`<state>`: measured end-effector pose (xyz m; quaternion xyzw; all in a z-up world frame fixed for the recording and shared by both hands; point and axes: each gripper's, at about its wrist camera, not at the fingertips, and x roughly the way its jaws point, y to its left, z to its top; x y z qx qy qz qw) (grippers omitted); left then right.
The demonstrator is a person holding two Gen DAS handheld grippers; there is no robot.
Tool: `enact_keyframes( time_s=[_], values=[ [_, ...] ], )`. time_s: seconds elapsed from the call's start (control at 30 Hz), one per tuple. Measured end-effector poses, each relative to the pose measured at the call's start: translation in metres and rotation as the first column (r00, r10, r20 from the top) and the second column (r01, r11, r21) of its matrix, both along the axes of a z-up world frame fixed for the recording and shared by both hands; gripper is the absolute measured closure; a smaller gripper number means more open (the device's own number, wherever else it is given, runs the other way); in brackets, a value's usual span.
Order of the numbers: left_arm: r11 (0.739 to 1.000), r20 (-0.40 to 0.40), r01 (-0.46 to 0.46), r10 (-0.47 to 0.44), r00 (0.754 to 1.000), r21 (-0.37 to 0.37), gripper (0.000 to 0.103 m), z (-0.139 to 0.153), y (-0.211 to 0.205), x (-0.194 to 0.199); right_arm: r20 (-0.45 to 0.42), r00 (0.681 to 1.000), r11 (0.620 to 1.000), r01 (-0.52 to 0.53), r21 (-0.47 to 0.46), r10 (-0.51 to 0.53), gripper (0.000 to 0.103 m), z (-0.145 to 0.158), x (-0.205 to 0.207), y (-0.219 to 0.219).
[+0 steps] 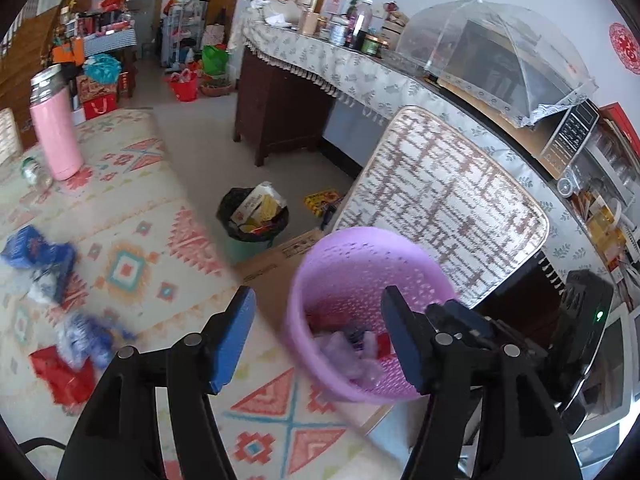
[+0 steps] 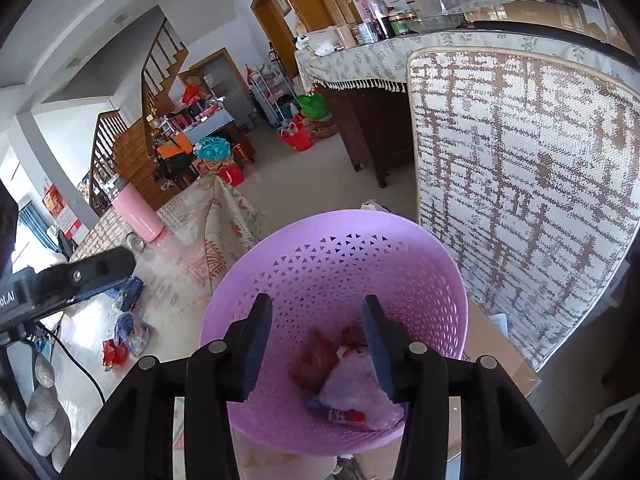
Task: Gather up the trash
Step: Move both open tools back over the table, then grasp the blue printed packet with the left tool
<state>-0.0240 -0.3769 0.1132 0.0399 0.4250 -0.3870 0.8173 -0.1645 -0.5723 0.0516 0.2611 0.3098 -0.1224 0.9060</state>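
1. So, left gripper sits bottom centre of left view, jaws spread wide w/ nothing between them, hanging over the worktop w/ its patterned cloth.
2. Right gripper sits bottom centre of right view, jaws also released & empty, pointing down into the purple basket.
3. Basket is centre/lower centre in right view, lower right of centre in left view, at the worktop's edge; whether it rests on the worktop or is held, can't tell.
4. Inside basket: clear plastic wrapper, a brownish scrap, a bit of red packaging near the bottom.
5. Loose trash on worktop, left side of left view: blue wrapper, crumpled blue-white wrapper, red wrapper touching it. All blurred.
6. Pink flask stands upright upper left, a small glass jar just beside it.
7. Chair back w/ woven cover stands just behind basket, right of centre.
8. Floor bin w/ black liner, centre of left view, full of boxes.
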Motion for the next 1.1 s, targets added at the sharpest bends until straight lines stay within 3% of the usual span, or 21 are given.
enact_keyframes(
  time_s=[0.2,0.3,0.43,0.63,0.8,0.93,1.1],
  values=[
    [0.996,0.028,-0.084,0.083,0.996,0.015,0.039,-0.001,0.061,0.004,0.032,0.999,0.999,-0.036,-0.038,0.037,0.042,0.011,-0.001,0.029],
    [0.989,0.054,-0.143,0.142,0.988,0.033,0.039,-0.004,0.097,0.011,0.065,0.996,0.996,-0.054,-0.072,0.059,0.031,0.015,0.000,0.049],
    [0.966,0.050,-0.253,0.250,0.967,0.058,0.039,-0.013,0.155,0.033,0.061,0.990,0.991,-0.122,-0.060,0.125,0.028,0.014,0.011,0.076],
    [0.908,0.034,-0.407,0.406,0.913,0.099,0.038,-0.024,0.229,0.084,0.038,0.976,0.976,-0.217,-0.005,0.217,0.027,0.007,0.043,0.121],
    [0.887,-0.009,-0.445,0.449,0.893,0.120,0.038,-0.031,0.245,0.138,0.063,0.963,0.964,-0.264,0.044,0.261,0.027,0.000,0.083,0.157],
    [0.887,0.013,-0.436,0.439,0.898,0.150,0.038,-0.033,0.229,0.183,0.096,0.954,0.955,-0.291,0.056,0.285,0.027,-0.008,0.104,0.178],
    [0.908,0.001,-0.379,0.385,0.923,0.180,0.038,-0.041,0.204,0.246,0.122,0.945,0.945,-0.315,0.085,0.304,0.027,-0.020,0.117,0.187]
  ],
)
